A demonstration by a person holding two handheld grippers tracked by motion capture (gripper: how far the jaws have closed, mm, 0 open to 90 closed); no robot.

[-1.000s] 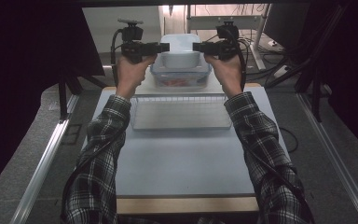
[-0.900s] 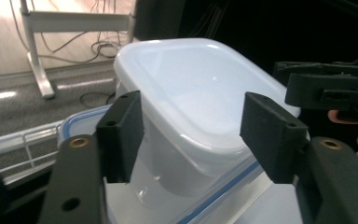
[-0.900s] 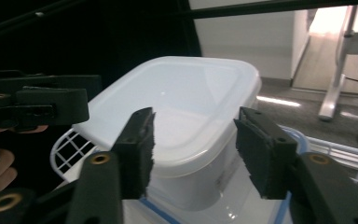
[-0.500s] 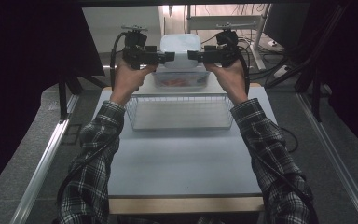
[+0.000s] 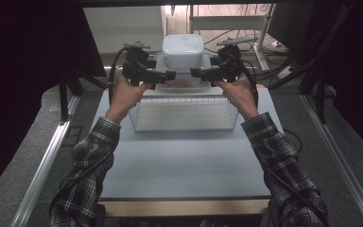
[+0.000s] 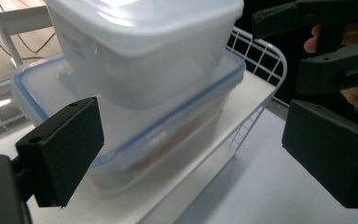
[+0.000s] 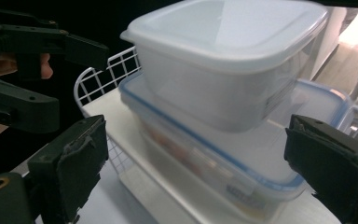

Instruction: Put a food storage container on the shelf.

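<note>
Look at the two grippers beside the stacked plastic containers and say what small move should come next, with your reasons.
Probably draw both hands back a little from the stack. The left gripper and right gripper have just been opening, and nothing lies between either pair of jaws. The small white-lidded container sits on the blue-rimmed container, which rests on the white wire rack, so the stack seems to stand unaided.

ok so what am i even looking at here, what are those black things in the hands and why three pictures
A person holds a hand-held clamp in each hand. The high view looks down on the table: left tool, right tool. The other two pictures come from cameras riding on each tool, looking along its black jaws. Ahead stands a small white-lidded tub stacked on a wider blue-rimmed container, on a white wire shelf. A wire basket sits nearer the person. Both tools have just been opening; their jaws stand wide and hold nothing.
</note>
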